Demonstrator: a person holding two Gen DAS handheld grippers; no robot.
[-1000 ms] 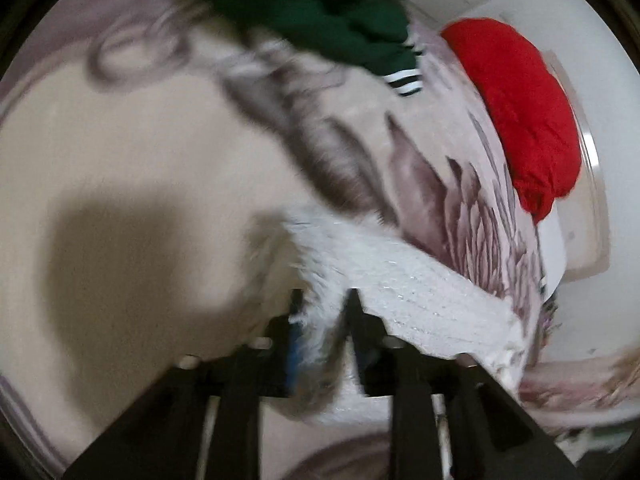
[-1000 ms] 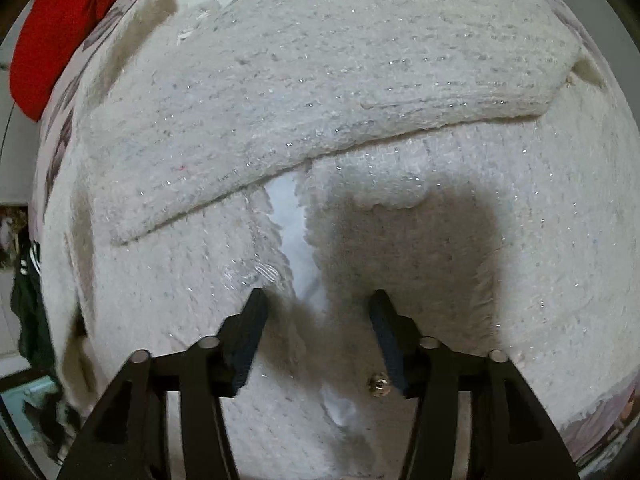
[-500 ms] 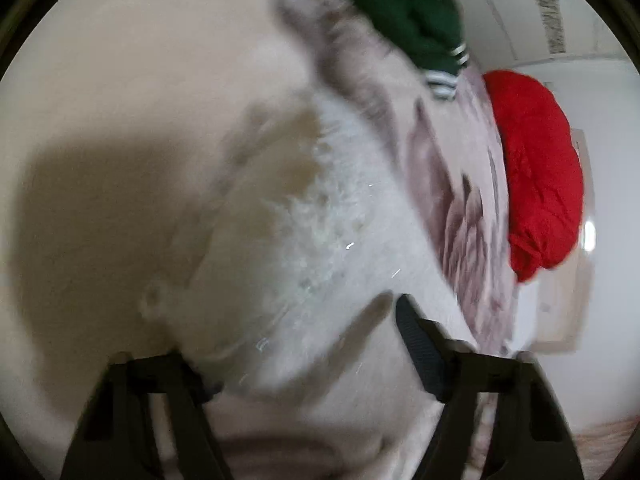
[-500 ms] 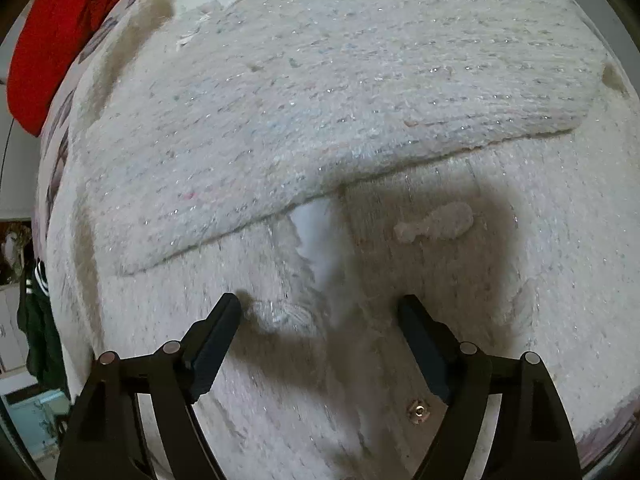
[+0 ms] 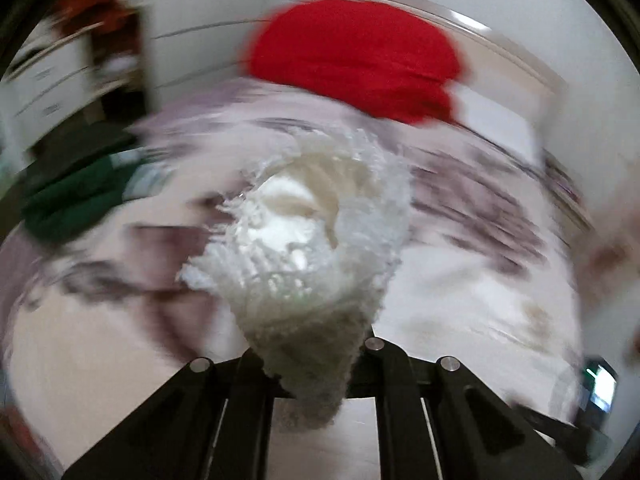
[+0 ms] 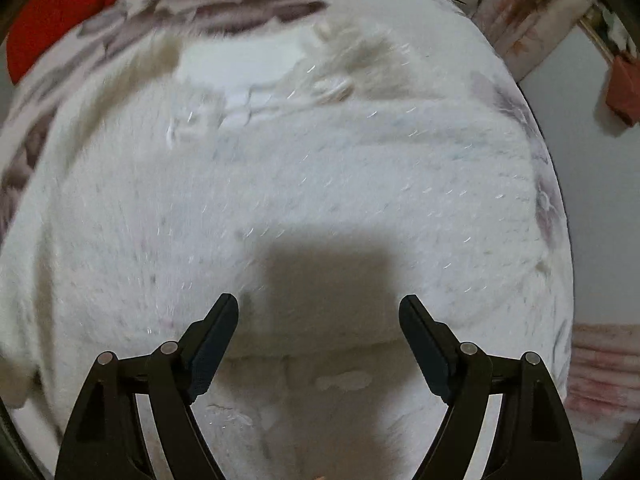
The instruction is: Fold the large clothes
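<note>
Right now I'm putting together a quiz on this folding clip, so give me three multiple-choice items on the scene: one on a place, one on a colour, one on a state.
1. In the left wrist view, where does the green garment lie relative to the held white sweater?
A. To its left
B. To its right
C. On top of it

2. What colour is the garment beyond the sweater in the left view?
A. Blue
B. Red
C. Yellow

3. What state is the right claw in?
A. Shut on the sweater
B. Shut on nothing
C. Open, with nothing between its fingers

Answers:
1 A: the green cloth sits at the left edge on the floral bedspread.
2 B: it is bright red.
3 C: its fingers stand wide apart over the sweater, while the left claw pinches a bunch of it.
</note>
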